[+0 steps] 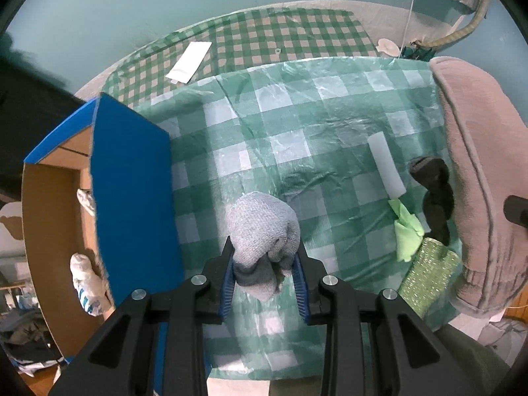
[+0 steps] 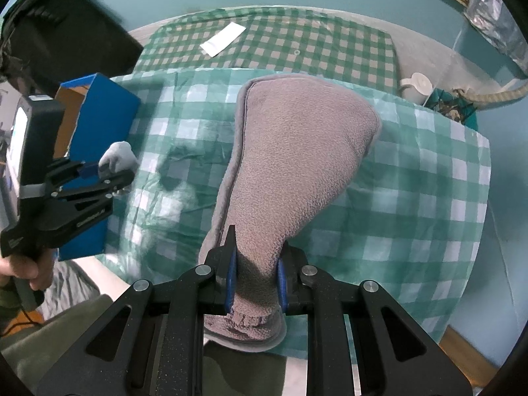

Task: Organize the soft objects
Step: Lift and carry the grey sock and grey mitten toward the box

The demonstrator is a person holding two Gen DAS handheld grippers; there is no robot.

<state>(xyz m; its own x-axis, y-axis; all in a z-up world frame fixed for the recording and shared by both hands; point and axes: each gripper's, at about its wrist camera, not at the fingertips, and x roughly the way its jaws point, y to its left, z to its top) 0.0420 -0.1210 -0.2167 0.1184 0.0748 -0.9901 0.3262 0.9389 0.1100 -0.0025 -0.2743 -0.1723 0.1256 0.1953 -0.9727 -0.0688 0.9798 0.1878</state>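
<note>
While the left claw [image 1: 265, 262] is clamped on a rolled grey sock [image 1: 262, 231] above the checked worktop [image 1: 297, 125], the open blue box [image 1: 132, 178] stands just to that claw's left, so the coming move looks like a short sideways carry over the box's near wall. The left claw is clearly the nearer one to the box. The right claw [image 2: 255, 270] is closed on one end of a grey fleece slipper [image 2: 297, 151], whose long axis runs away from the claw toward the far side of the worktop. The left wrist view alone shows the box's cardboard inside, with light socks [image 1: 86, 283] already in it, and the white roll [image 1: 386, 165], green cloth [image 1: 407, 231], dark sock [image 1: 435, 191] and glittery green item [image 1: 429, 280] lying near the slipper. The right wrist view alone shows the left claw from outside, beside the box.
</note>
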